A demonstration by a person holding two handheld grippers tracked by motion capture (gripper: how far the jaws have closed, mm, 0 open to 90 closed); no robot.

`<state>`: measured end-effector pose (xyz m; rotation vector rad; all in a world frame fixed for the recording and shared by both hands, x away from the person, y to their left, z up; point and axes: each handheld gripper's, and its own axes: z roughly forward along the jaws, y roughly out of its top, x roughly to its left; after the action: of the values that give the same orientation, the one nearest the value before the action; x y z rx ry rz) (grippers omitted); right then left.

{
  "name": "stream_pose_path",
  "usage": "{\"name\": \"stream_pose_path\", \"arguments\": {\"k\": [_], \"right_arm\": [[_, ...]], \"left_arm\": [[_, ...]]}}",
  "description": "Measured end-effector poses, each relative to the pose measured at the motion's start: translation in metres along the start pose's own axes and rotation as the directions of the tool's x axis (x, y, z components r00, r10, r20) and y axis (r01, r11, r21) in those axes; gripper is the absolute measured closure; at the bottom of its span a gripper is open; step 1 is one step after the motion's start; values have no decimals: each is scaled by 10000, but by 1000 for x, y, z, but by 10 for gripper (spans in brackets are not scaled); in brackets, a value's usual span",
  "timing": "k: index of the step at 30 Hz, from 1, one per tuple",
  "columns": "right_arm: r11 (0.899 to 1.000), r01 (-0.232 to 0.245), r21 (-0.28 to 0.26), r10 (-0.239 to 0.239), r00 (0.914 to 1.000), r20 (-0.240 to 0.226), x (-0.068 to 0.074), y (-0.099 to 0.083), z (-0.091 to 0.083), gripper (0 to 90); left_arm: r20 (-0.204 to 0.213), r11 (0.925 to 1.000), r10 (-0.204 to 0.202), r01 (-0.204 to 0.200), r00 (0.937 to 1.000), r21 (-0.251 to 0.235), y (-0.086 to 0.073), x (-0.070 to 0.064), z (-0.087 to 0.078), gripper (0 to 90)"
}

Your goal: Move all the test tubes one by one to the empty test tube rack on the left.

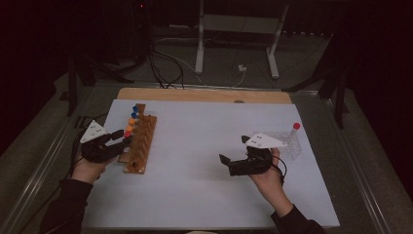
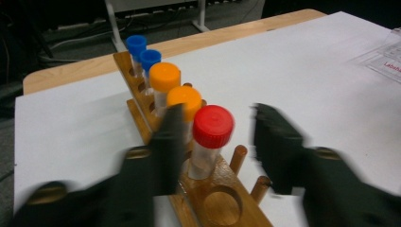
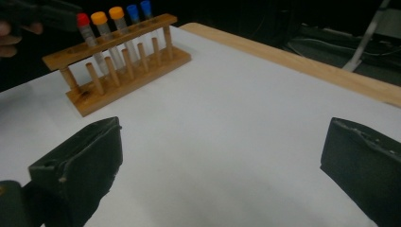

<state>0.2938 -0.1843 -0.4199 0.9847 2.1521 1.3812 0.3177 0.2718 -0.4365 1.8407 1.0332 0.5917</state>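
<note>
While racked, red-capped tube (image 2: 213, 137) stands upright.

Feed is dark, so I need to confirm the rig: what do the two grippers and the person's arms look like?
Both the left gripper and right gripper are black, with two blocky jaws and a pale three-cornered plate on top. A dark cable trails from each. The person wears dark long sleeves.
</note>
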Motion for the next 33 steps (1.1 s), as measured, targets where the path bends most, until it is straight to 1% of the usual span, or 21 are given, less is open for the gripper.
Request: {"name": "stream_pose_path", "arguments": {"k": [1, 5, 7, 8, 10, 11, 13, 16, 18, 19, 20, 21, 22, 23, 25, 26, 27, 28, 29, 31, 33], "right_arm": [[10000, -43, -81, 43, 10000, 89, -2, 1, -2, 0], [9989, -222, -422, 245, 9981, 557, -18, 7, -17, 0], [9990, -162, -428, 200, 9959, 884, -28, 10, -25, 0], [9988, -148, -464, 197, 9940, 1080, -35, 11, -30, 0], [9978, -322, -580, 405, 9880, 1489, -52, 11, -38, 0], [9971, -454, -612, 558, 9819, 1808, -60, 10, -42, 0], [9955, -715, -619, 840, 9691, 2321, -77, 6, -48, 0], [9930, -1061, -513, 1168, 9449, 3059, -98, -1, -54, 0], [9911, -1240, -483, 1331, 9279, 3482, -109, -5, -57, 36], [9912, -1248, -440, 1321, 9169, 3767, -114, -8, -58, 38], [9900, -1346, -418, 1401, 9076, 3957, -119, -11, -59, 38], [9875, -1523, -399, 1554, 9021, 4026, -124, -13, -59, 38], [9862, -1609, -391, 1623, 8924, 4210, -128, -16, -60, 39], [9852, -1680, -340, 1658, 8838, 4374, -132, -19, -61, 51], [9834, -1799, -248, 1706, 8690, 4645, -139, -24, -61, 62], [9811, -1924, -208, 1789, 8609, 4764, -142, -27, -61, 73], [9794, -2017, -113, 1818, 8556, 4846, -145, -29, -60, 93], [9783, -2071, -81, 1845, 8522, 4897, -148, -32, -59, 143], [9767, -2145, -44, 1884, 8474, 4965, -150, -35, -58, 160], [9720, -2343, 154, 1936, 8368, 5122, -155, -40, -53, 183], [9681, -2484, 337, 1960, 8338, 5161, -159, -44, -49, 266]], "left_arm": [[-49, 10000, 32, -32, 10000, -18, 1, -2, -2, 397], [342, 9998, -19, 27, 9994, -220, 7, -14, -8, 187], [646, 9995, -43, 63, 9979, -307, 9, -20, -9, 138], [763, 9996, 30, -8, 9971, -294, 10, -23, -9, 90], [1048, 9995, 149, -118, 9944, -307, 12, -30, -9, 50], [1141, 9993, 175, -136, 9933, -350, 12, -33, -9, 23], [1326, 9989, 261, -208, 9908, -414, 13, -38, -7, 17], [1576, 9982, 402, -328, 9867, -497, 13, -46, -4, 15], [1725, 9978, 521, -444, 9836, -485, 13, -51, -2, 15], [1741, 9974, 590, -509, 9830, -507, 13, -53, -2, 15], [1861, 9975, 604, -522, 9807, -486, 13, -55, -1, 15], [1897, 9973, 638, -558, 9798, -476, 13, -57, -1, 15], [1907, 9970, 681, -595, 9793, -503, 13, -58, 0, 15], [2017, 9970, 693, -607, 9770, -487, 13, -58, 0, 15], [2020, 9967, 734, -648, 9766, -485, 13, -60, 0, 15], [2116, 9970, 702, -614, 9748, -480, 13, -60, 0, 15], [2110, 9969, 715, -627, 9749, -480, 13, -61, 0, 15], [2138, 9970, 694, -602, 9744, -493, 13, -61, 1, 15], [2209, 9970, 692, -601, 9728, -479, 13, -62, 1, 15], [2207, 9970, 721, -639, 9727, -443, 13, -63, 2, 15], [2169, 9970, 725, -648, 9735, -426, 13, -63, 2, 15]]}}
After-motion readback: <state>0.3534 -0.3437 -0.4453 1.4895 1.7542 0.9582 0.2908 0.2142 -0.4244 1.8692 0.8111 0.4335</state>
